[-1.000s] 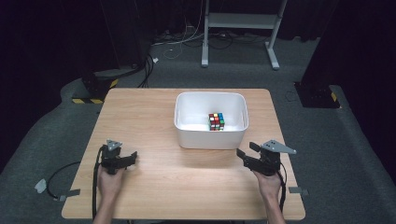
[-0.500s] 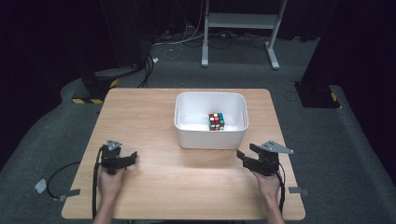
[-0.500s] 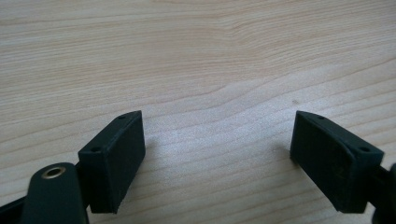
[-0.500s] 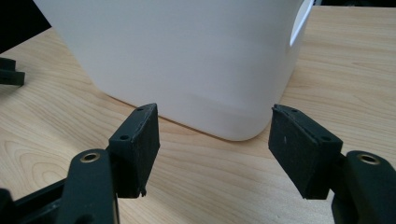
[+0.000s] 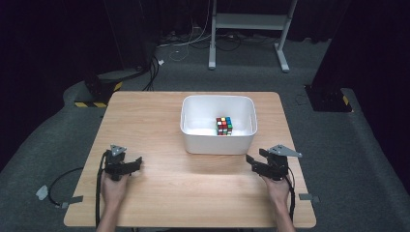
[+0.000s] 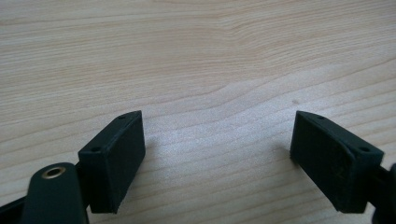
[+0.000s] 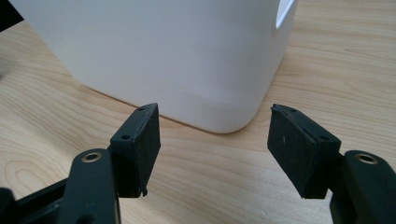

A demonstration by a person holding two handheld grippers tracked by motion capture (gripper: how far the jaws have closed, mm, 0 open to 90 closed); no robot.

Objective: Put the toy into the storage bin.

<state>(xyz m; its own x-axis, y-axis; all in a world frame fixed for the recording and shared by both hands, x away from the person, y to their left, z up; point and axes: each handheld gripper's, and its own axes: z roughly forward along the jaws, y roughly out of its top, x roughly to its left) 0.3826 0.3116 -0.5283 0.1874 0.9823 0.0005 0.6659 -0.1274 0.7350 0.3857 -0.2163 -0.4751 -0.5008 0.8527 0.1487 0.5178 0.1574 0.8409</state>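
A white bin (image 5: 217,143) stands at the middle of the wooden table (image 5: 193,193), and a colourful puzzle cube (image 5: 223,125) lies inside it toward the right. My left gripper (image 5: 138,162) rests low over the table at the front left, open, with bare wood between its jaws (image 6: 217,149). At the front right my right gripper (image 5: 252,160) points at the bin's near right corner (image 7: 163,56). It stands open with nothing between its jaws (image 7: 215,140), which have just closed a little. Both grippers stay apart from the bin.
Grey carpet surrounds the table. Cables trail from both grippers off the front edge. Behind the table stand a white metal frame (image 5: 246,21), floor cables and dark equipment with yellow-black tape (image 5: 92,102).
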